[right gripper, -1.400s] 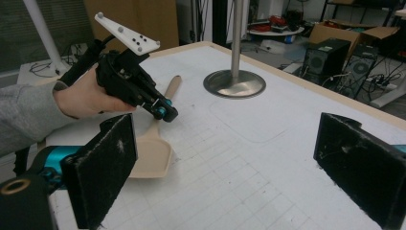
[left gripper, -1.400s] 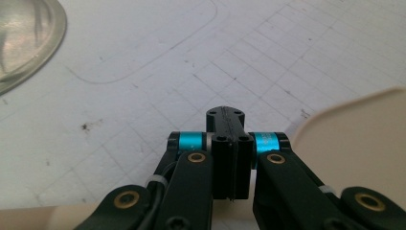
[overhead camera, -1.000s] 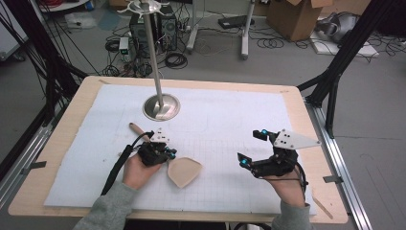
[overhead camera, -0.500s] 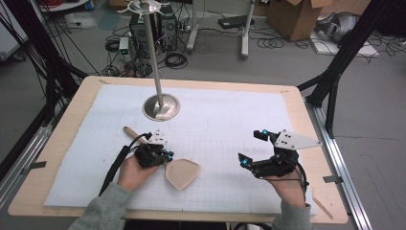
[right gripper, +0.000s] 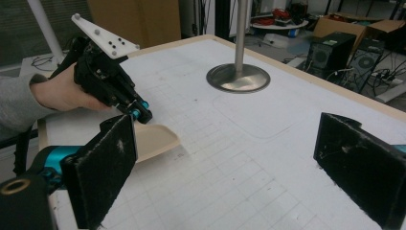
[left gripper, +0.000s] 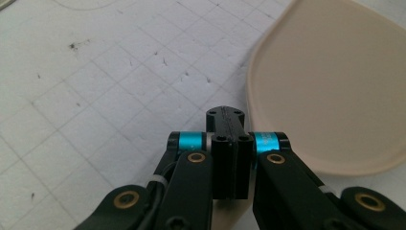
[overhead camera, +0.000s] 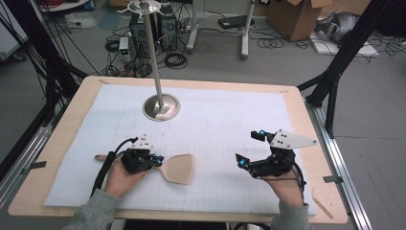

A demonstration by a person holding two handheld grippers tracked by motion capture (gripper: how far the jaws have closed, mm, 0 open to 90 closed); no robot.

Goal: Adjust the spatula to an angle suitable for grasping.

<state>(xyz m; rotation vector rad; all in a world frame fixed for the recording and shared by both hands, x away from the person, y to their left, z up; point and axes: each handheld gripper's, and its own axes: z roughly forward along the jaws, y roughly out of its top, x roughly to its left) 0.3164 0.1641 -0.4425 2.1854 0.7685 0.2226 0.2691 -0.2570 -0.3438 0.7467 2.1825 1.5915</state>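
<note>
A beige spatula (overhead camera: 178,167) lies low over the white gridded mat (overhead camera: 215,124), blade to the right and handle end (overhead camera: 99,157) sticking out to the left. My left gripper (overhead camera: 155,160) is shut on its neck, just behind the blade. In the left gripper view the jaws meet (left gripper: 229,143) and the wide blade (left gripper: 330,86) spreads out beyond them. My right gripper (overhead camera: 249,148) rests at the front right of the mat, open and holding nothing. In the right gripper view its pads (right gripper: 107,163) stand far apart, facing the left gripper (right gripper: 139,112) and the spatula (right gripper: 153,139).
A metal stand with a round base (overhead camera: 162,106) and a tall pole (overhead camera: 152,43) rises at the back centre of the mat, and its base (right gripper: 238,77) is also ahead in the right gripper view. The wooden table edge (overhead camera: 330,191) frames the mat. Cables and boxes lie on the floor behind.
My left hand has shifted toward the front left and turned. The spatula swung with it, so its handle now points left instead of back-left. The right gripper has stayed put.
</note>
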